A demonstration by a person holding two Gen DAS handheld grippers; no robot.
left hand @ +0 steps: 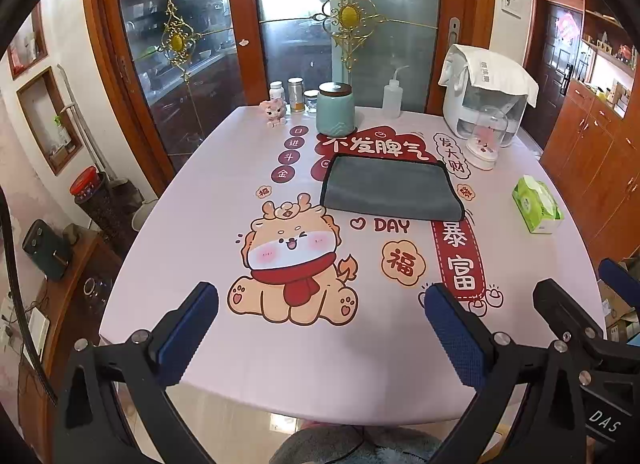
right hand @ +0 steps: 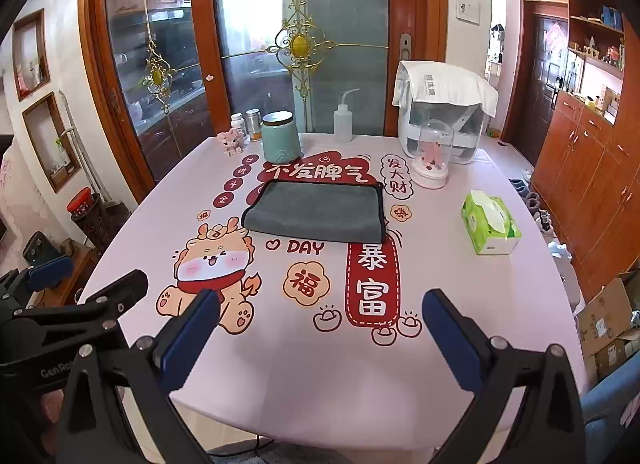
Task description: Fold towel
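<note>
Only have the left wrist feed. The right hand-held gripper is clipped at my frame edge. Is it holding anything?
Observer: No. The right hand-held gripper is open, with its blue pads wide apart and nothing between them. The grey black-edged towel lies well ahead of it.
Operator: Floor right of the table?
Observer: Shoes sit along the base of the wooden cabinets, outside your frame.
Operator: Left unit from outside?
Observer: The left hand-held gripper has white lettering on its body, starting "GenRo".
</note>
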